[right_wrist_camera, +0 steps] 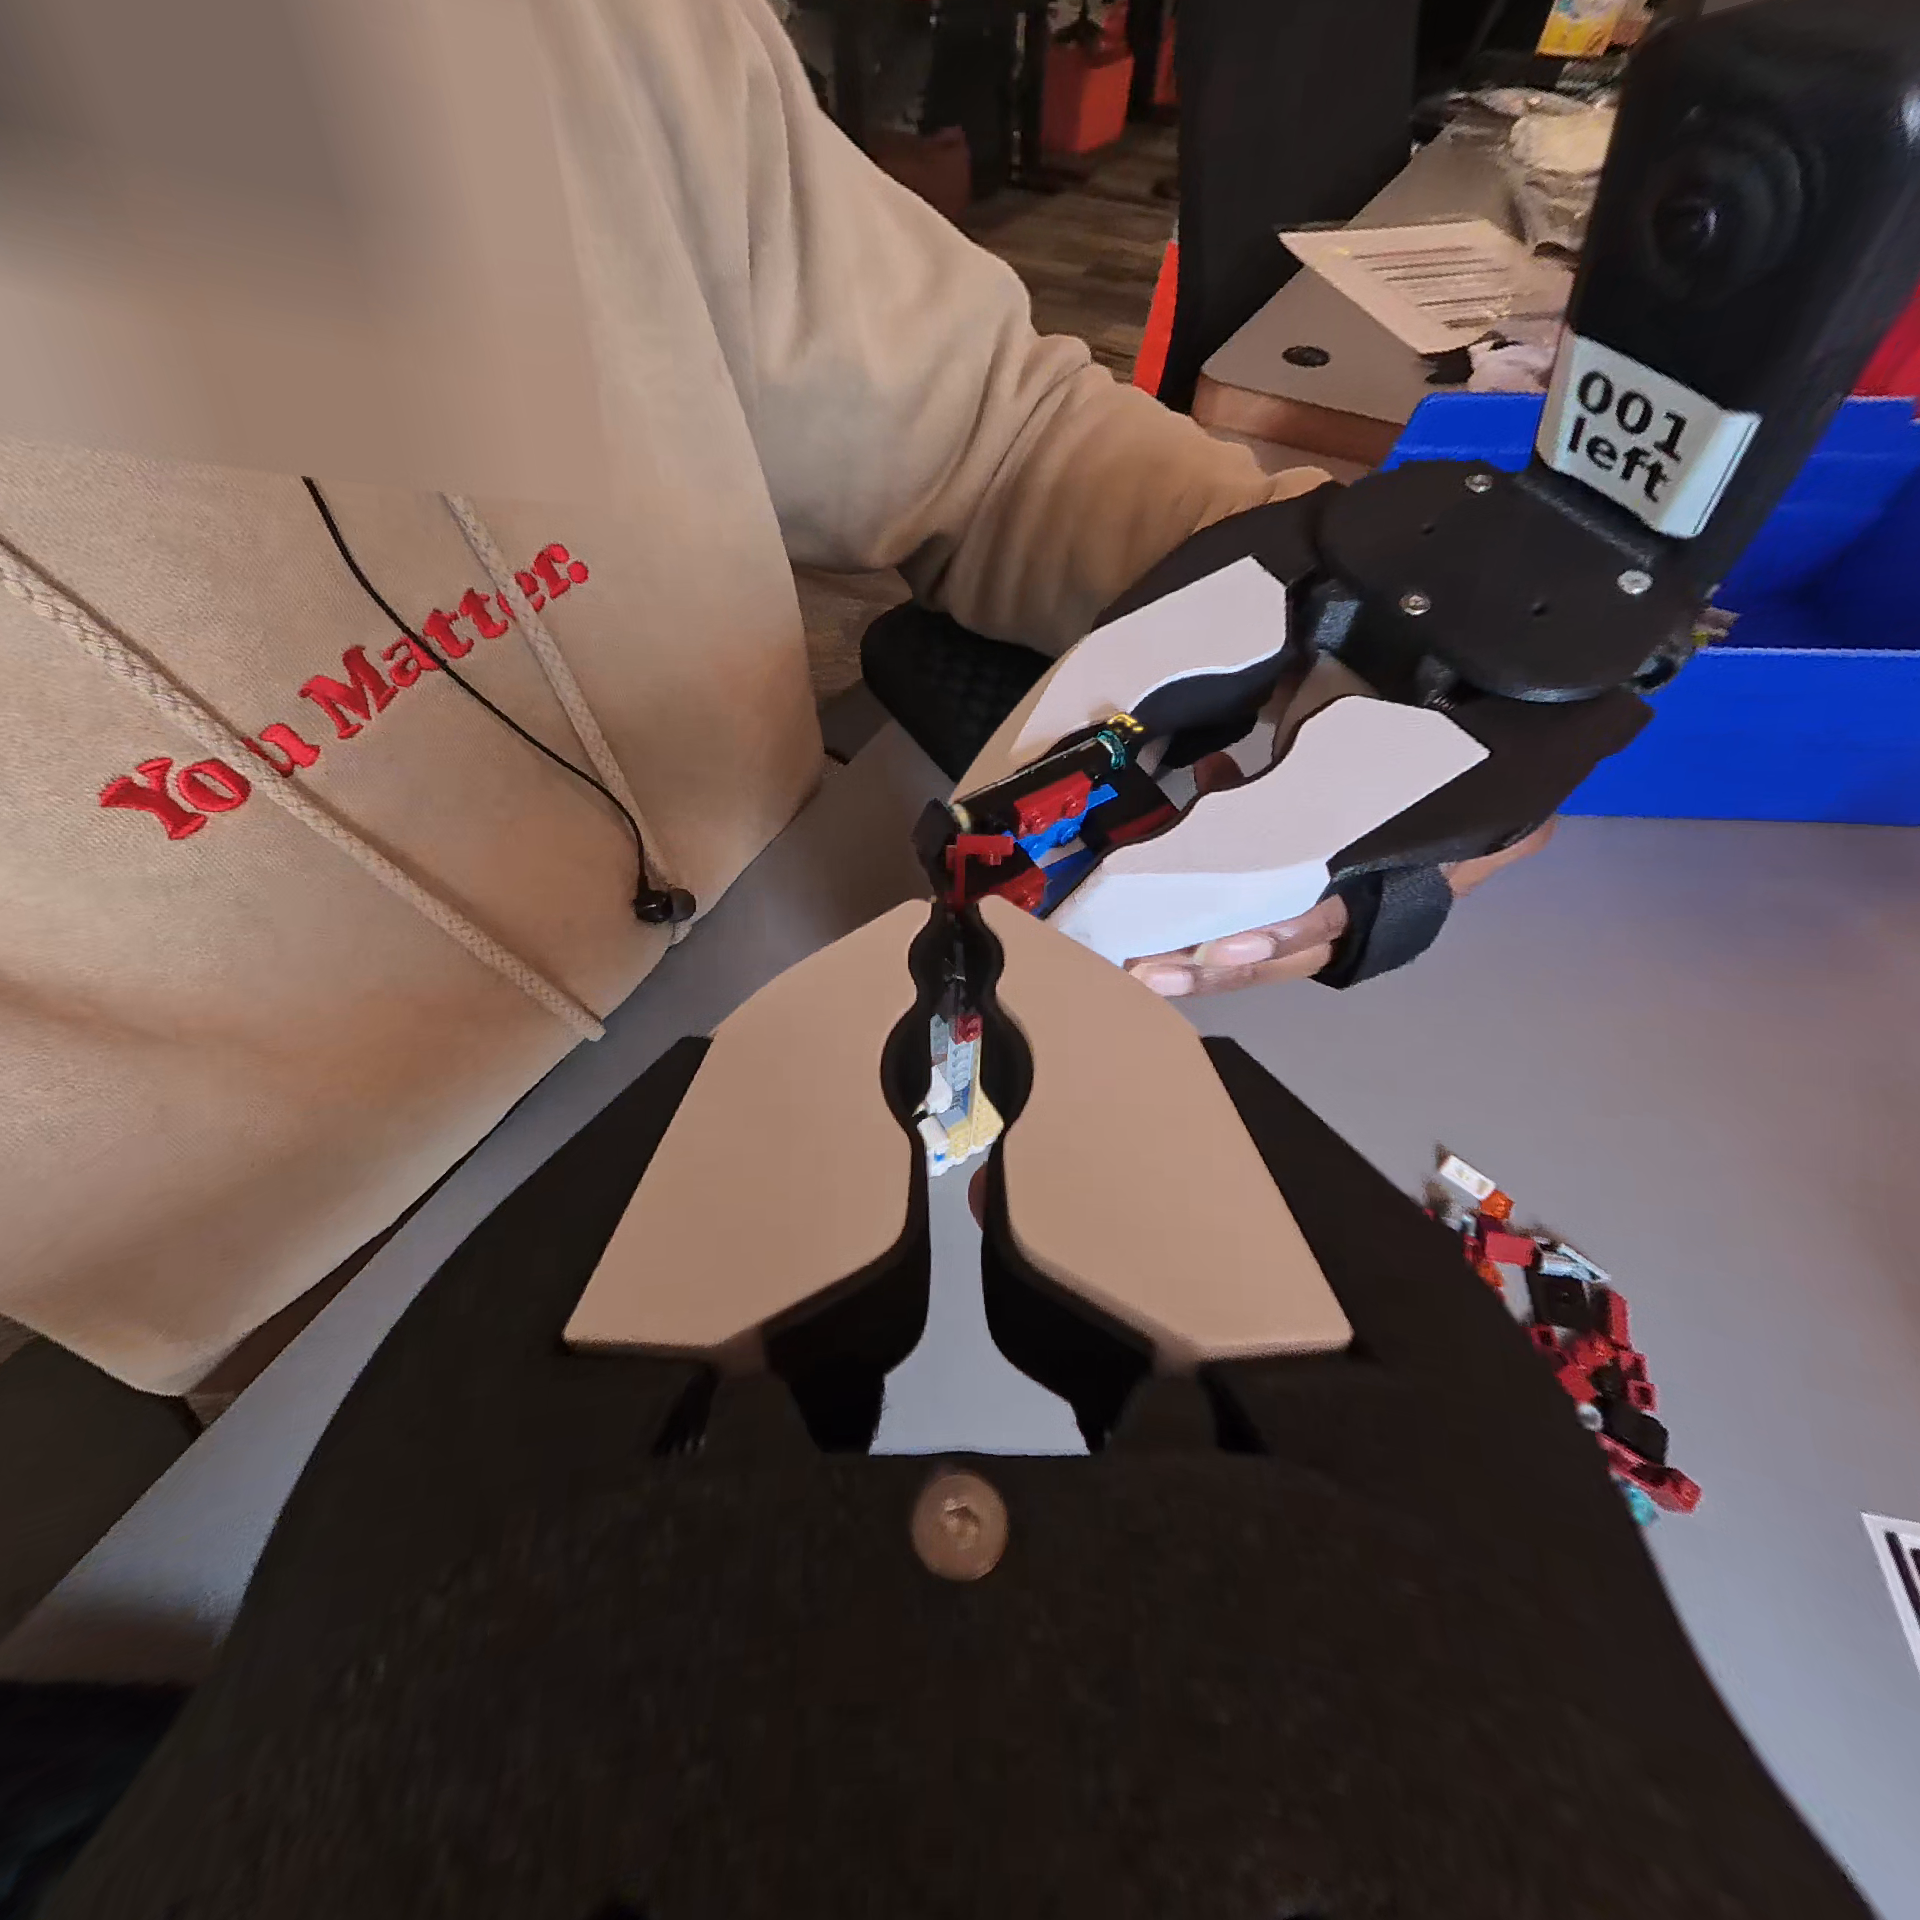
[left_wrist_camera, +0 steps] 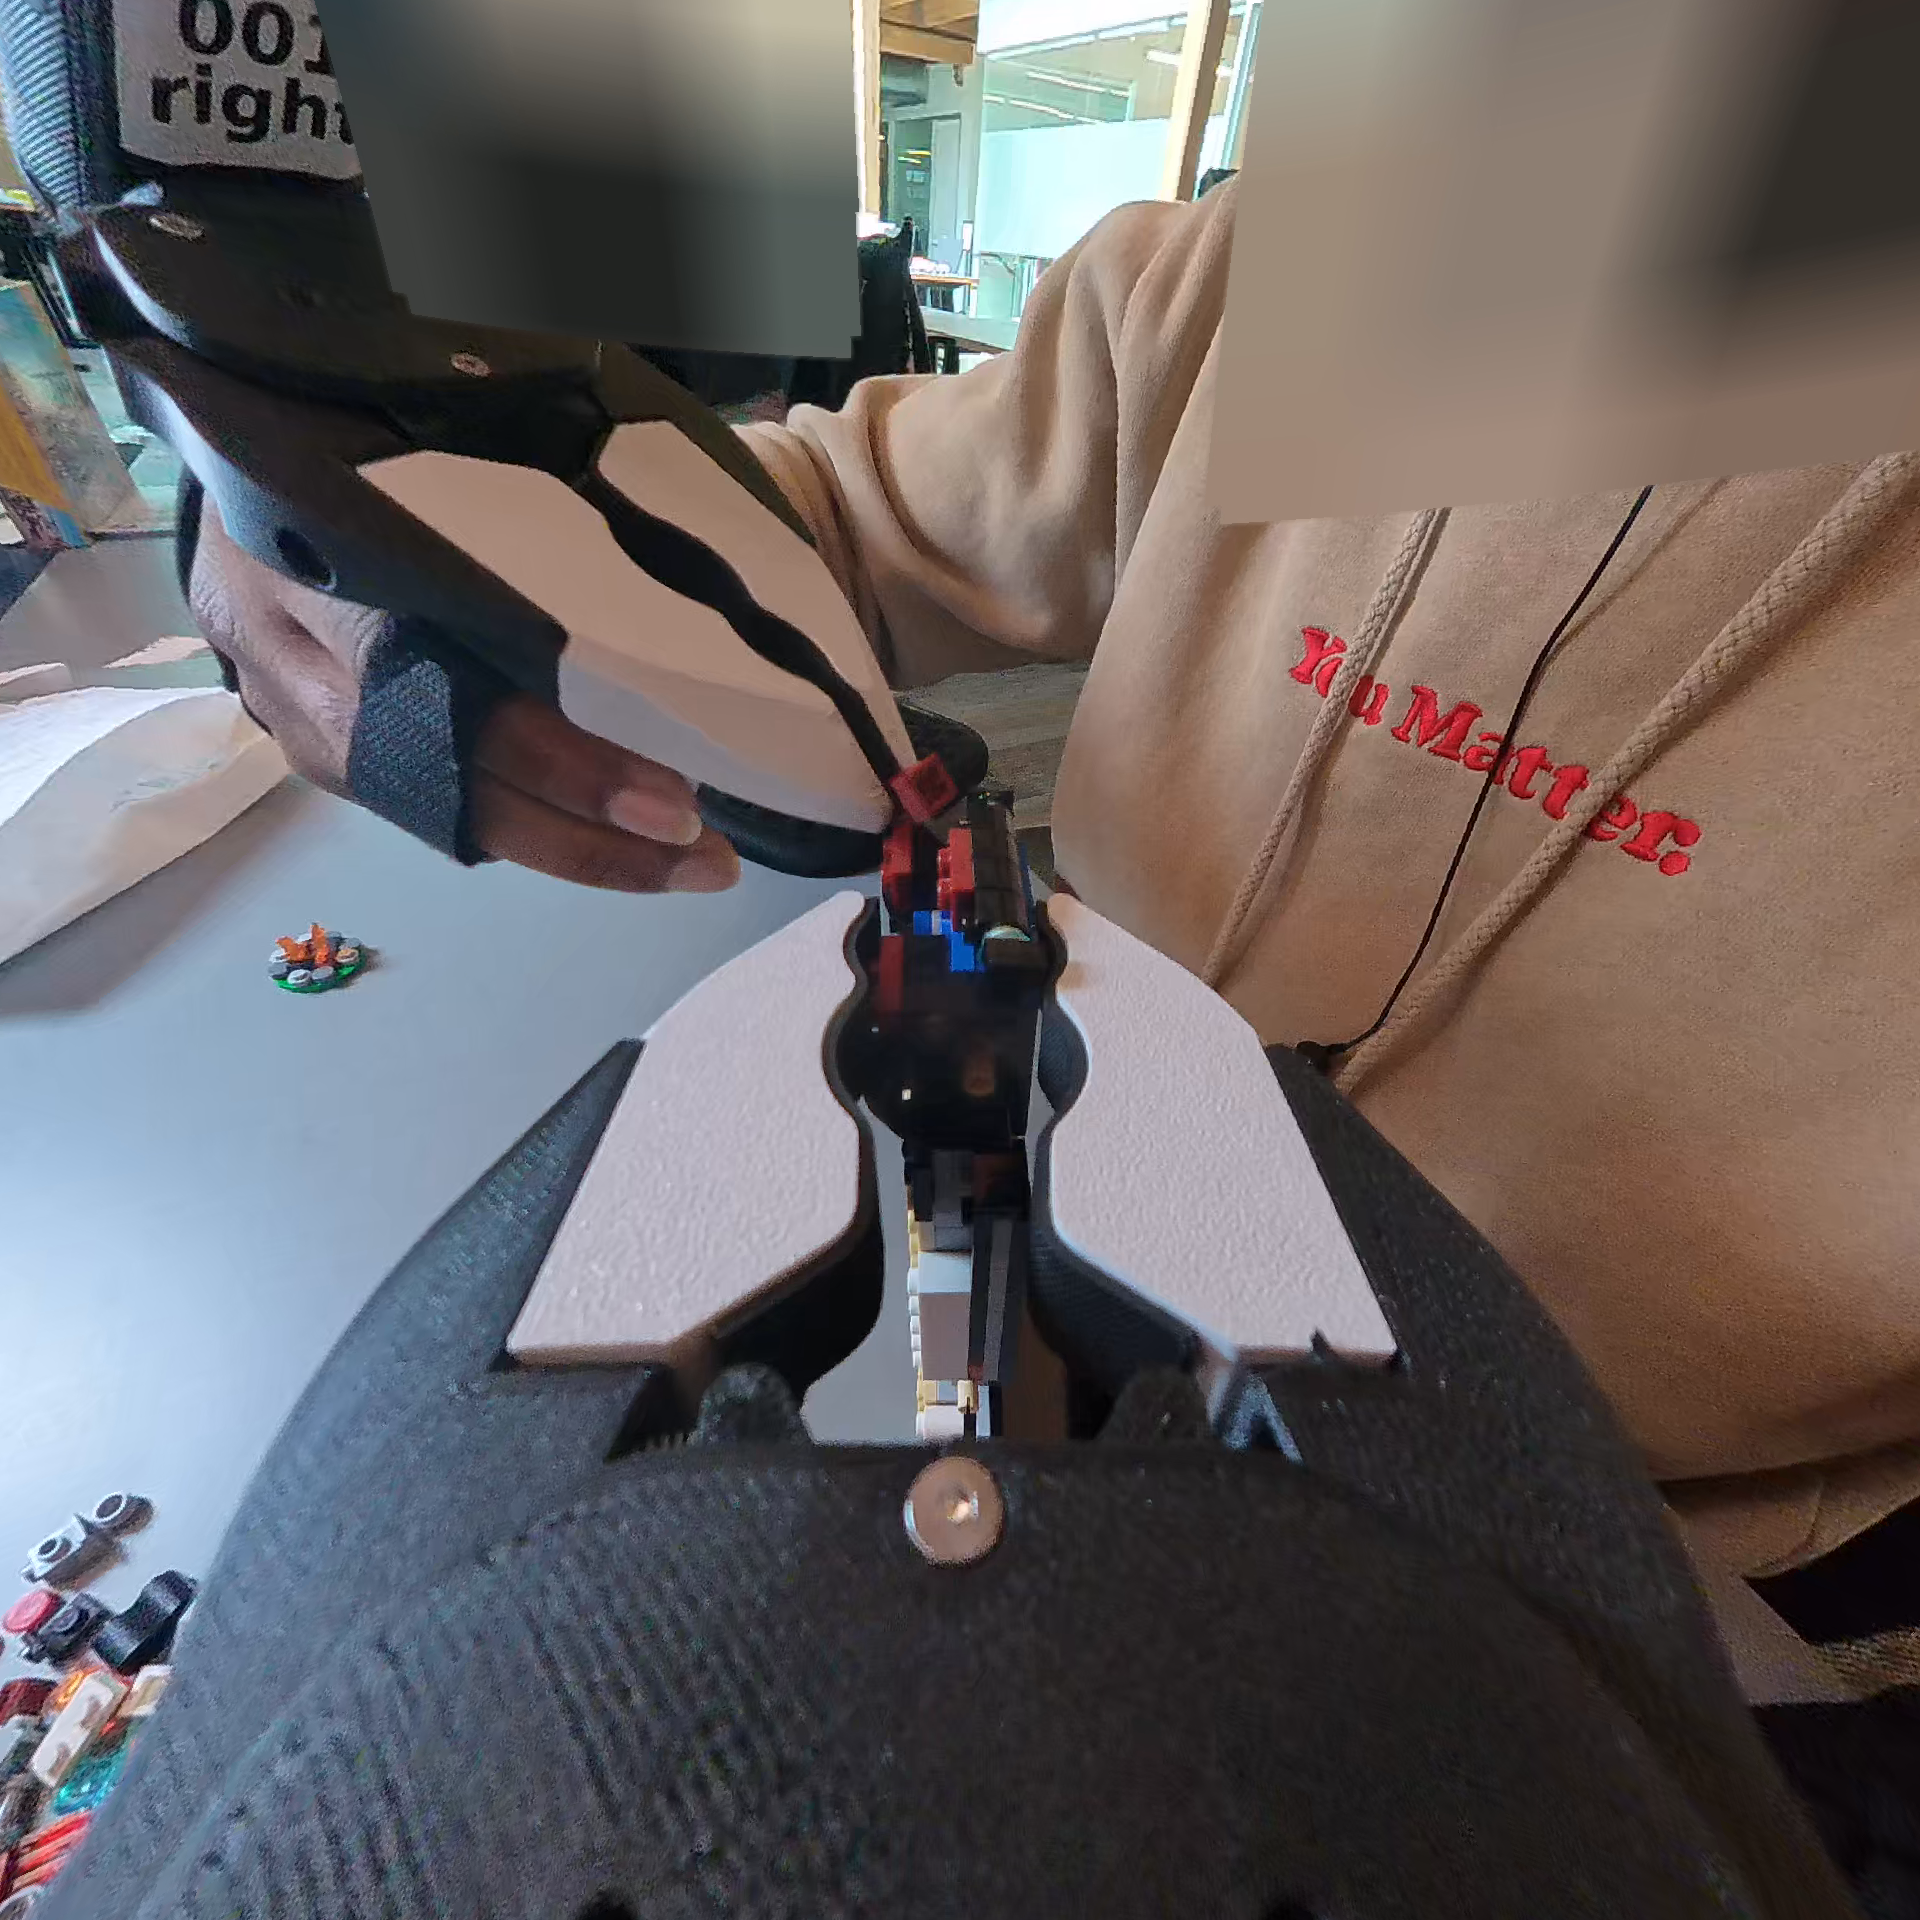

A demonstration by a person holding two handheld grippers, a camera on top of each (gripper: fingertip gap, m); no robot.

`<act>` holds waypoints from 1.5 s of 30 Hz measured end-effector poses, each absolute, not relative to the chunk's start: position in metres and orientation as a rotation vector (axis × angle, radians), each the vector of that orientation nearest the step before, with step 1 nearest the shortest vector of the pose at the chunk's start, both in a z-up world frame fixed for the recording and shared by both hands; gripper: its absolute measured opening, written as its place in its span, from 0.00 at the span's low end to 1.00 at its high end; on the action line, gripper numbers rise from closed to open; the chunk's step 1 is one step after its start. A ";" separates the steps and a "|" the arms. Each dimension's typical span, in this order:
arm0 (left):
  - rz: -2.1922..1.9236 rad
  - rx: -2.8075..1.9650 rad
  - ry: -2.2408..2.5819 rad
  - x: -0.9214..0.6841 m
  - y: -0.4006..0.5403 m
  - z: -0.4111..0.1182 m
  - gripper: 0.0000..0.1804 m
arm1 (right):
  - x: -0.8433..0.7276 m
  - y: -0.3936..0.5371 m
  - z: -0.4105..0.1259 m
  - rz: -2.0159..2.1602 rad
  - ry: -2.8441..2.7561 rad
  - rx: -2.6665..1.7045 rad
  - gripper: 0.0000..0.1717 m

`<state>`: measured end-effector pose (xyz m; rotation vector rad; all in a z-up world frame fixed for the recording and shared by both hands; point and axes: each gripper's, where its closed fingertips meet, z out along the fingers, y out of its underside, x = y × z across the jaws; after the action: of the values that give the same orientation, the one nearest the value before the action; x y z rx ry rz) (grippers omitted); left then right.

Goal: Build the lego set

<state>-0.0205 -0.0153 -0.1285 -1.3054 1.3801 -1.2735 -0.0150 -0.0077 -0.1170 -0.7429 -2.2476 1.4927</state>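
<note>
The left gripper (left_wrist_camera: 956, 935) is closed partway on a small brick model (left_wrist_camera: 961, 935) of black, red and blue pieces, both pads pressing its flanks, so the model sits lifted above the grey table (left_wrist_camera: 312, 1195) in front of the person's tan hoodie (left_wrist_camera: 1455, 831); the right gripper (right_wrist_camera: 961, 904) has its jaws nearly together, pinching a small red piece (right_wrist_camera: 971, 862) at the very tips, and that piece rests against the front end of the model; to seat it well, I judge the red piece should be squared to the studs under it before any push, since it looks tilted in the left wrist view; the push ought to run straight along the stud axis while the left gripper braces the model, because a sideways load could pop the red and blue plates nearby; the pinch on the red piece is thin, so it may pivot; loose bricks (right_wrist_camera: 1579, 1340) lie well apart on the table, a small round green build (left_wrist_camera: 317, 954) farther off, and a blue bin (right_wrist_camera: 1787, 727) stands behind.
</note>
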 end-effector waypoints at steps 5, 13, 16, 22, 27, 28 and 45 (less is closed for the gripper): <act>-1.173 -1.371 1.365 -0.022 -0.012 -0.131 0.21 | -0.017 -0.009 -0.119 1.505 -2.294 -0.737 0.02; -0.938 -1.475 1.360 -0.035 -0.009 -0.136 0.18 | -0.021 -0.009 -0.122 1.452 -2.327 -0.780 0.02; -0.957 -1.467 1.383 -0.036 -0.011 -0.136 0.17 | -0.022 -0.012 -0.124 1.456 -2.327 -0.794 0.02; -1.076 -1.418 1.445 -0.034 -0.016 -0.136 0.16 | -0.021 -0.014 -0.122 1.425 -2.340 -0.817 0.02; -1.091 -1.395 1.446 -0.031 -0.015 -0.133 0.17 | -0.021 -0.013 -0.119 1.384 -2.381 -0.846 0.02; -1.089 -1.396 1.441 -0.031 -0.014 -0.133 0.17 | -0.020 -0.013 -0.118 1.383 -2.390 -0.849 0.02; -0.815 -1.494 1.372 -0.042 -0.011 -0.119 0.19 | -0.024 -0.008 -0.121 1.185 -2.674 -0.806 0.02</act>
<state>-0.0419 -0.0109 -0.1187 -1.4936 1.3722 -0.8148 -0.0239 -0.0079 -0.1208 -0.8058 -2.6742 1.1850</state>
